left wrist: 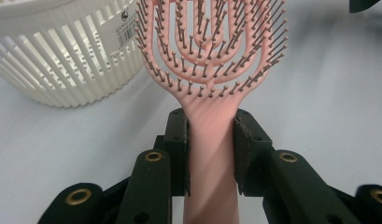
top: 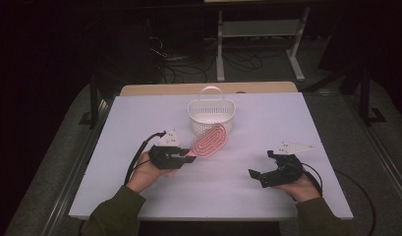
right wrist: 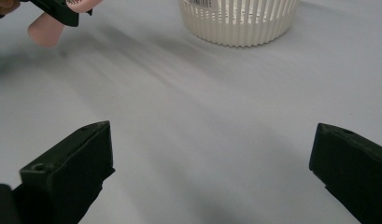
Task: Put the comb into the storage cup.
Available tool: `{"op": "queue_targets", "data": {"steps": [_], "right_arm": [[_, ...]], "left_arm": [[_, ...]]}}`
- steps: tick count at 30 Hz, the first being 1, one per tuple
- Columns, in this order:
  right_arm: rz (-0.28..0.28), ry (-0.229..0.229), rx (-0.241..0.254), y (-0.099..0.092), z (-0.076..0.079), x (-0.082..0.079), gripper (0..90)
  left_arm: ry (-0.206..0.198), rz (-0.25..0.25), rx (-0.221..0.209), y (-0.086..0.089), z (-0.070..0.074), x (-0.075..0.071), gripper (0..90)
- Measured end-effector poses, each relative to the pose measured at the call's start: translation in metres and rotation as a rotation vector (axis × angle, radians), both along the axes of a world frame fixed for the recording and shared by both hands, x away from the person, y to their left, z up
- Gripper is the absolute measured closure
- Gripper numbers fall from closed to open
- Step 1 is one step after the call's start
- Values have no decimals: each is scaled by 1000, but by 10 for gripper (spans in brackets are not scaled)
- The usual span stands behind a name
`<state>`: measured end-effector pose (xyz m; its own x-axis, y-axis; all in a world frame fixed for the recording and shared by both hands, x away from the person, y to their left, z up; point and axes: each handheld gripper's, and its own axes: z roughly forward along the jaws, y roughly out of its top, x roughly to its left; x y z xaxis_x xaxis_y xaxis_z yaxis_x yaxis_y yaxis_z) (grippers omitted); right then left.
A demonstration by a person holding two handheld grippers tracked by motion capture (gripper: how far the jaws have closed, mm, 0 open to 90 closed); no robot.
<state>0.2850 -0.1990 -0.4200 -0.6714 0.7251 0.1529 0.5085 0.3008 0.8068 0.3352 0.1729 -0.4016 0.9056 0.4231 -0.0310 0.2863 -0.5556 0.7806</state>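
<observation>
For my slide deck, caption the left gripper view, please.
Left gripper clamping pink plastic hairbrush handle beside white slatted basket.

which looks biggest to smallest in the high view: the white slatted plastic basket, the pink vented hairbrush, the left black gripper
1. white slatted plastic basket
2. pink vented hairbrush and left black gripper: they look alike in size, so no ranking between them.
</observation>
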Motion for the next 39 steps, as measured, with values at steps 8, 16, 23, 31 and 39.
{"op": "queue_targets", "data": {"steps": [8, 16, 23, 31, 39], "right_arm": [[-2, -7, -2, 6, 2, -4, 16], [28, 29, 13, 17, 3, -1, 4], [59, 24, 38, 23, 11, 3, 4], [72, 28, 68, 25, 17, 8, 4], [88, 12, 76, 31, 22, 14, 4]], "left_arm": [[-23, 12, -26, 5, -3, -9, 705], [-32, 34, -62, 3, -3, -13, 704], [-34, 37, -69, 1, -5, -16, 704], [-45, 38, -73, -2, -7, -19, 704], [-51, 48, -81, -1, -7, -20, 704]]}}
